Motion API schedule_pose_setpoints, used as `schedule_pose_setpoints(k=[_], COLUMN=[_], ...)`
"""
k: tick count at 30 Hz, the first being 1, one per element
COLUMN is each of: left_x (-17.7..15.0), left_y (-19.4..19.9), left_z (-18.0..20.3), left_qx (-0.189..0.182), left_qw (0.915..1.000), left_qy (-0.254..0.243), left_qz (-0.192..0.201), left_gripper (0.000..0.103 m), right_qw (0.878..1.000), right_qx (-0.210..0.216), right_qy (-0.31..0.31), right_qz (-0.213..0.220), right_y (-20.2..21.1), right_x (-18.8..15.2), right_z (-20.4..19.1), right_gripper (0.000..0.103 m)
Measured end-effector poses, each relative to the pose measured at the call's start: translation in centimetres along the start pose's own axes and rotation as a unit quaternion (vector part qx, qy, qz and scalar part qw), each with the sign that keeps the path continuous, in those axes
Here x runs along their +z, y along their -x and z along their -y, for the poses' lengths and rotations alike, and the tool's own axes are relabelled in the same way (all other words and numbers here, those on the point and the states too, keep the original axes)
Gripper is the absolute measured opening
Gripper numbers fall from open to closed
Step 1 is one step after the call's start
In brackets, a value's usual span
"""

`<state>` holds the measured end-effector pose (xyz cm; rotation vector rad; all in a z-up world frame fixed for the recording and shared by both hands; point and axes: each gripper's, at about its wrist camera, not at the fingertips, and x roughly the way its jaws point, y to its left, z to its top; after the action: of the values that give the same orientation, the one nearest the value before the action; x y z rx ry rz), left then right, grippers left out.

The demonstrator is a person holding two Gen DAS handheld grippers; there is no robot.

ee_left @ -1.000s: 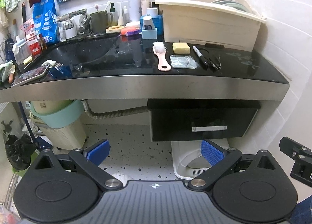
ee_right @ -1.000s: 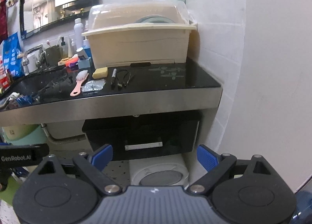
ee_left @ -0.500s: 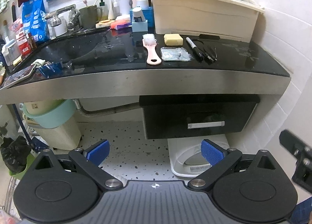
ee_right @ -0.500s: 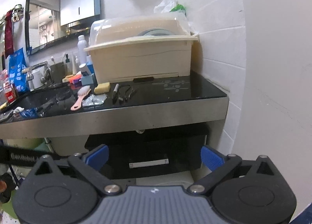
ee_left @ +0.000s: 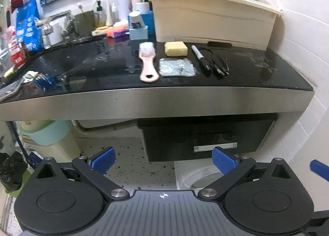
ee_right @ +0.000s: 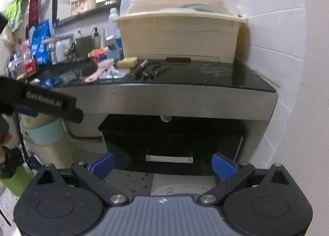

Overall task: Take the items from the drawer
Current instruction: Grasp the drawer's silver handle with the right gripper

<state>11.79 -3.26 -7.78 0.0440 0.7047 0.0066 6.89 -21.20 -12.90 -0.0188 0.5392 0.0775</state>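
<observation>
A black drawer (ee_left: 205,135) with a silver handle (ee_left: 214,146) hangs closed under the steel-edged black counter (ee_left: 156,100); it also shows in the right wrist view (ee_right: 172,141), handle (ee_right: 169,159). On the counter lie a pink brush (ee_left: 146,63), a yellow sponge (ee_left: 176,48), a clear plastic bag (ee_left: 176,67), a black marker (ee_left: 200,59) and black tweezers (ee_left: 221,65). My left gripper (ee_left: 163,160) is open and empty, short of the drawer. My right gripper (ee_right: 163,165) is open and empty, facing the handle.
A cream dish rack (ee_left: 209,20) stands at the counter's back right by the tiled wall (ee_left: 304,40). Bottles and a faucet (ee_left: 55,20) crowd the back left. A white bin (ee_left: 195,174) sits on the floor under the drawer; teal basins (ee_left: 45,133) at left.
Both grippers have moved closer to the counter and drawer. The right gripper has come nearer the drawer handle. Both stay open.
</observation>
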Motion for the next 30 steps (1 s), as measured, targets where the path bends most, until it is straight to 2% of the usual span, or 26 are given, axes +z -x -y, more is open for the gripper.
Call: schedule_pose_setpoints(k=[5,7,9,15,23,30], left_x=[1.0,1.4,1.7,2.3,2.2,1.9], left_y=[-1.7,-2.4,-3.1,-4.7,-6.4,-7.2], left_z=[0.9,1.3,1.7,1.7,0.9,-0.1], left_qx=[-0.006,-0.009,-0.011,-0.023,-0.009,0.002], left_qw=[0.9999,0.9999,0.9998,0.9996,0.9996,0.9998], left_qy=[-0.008,-0.011,-0.014,-0.007,0.005,0.003], left_qz=[-0.003,-0.005,-0.006,-0.016,-0.024,-0.018], left_gripper=[0.102,0.102,0.102,0.102,0.102,0.102], right_qw=[0.999,0.999,0.999,0.993,0.972,0.941], right_qx=[0.022,0.039,0.053,0.031,0.044,0.055], right_qy=[0.022,0.010,0.008,0.110,0.231,0.333], right_qz=[-0.016,-0.011,-0.007,-0.008,-0.017,-0.021], right_y=[-2.8,-3.9,-2.5,-5.3,-8.9,-12.1], right_x=[0.0,0.2,-0.7,-1.0,-2.3,-3.5], right_z=[0.5,1.1,1.1,0.8,-0.2,-1.3], right_gripper=[0.102,0.102,0.101,0.100,0.098,0.097])
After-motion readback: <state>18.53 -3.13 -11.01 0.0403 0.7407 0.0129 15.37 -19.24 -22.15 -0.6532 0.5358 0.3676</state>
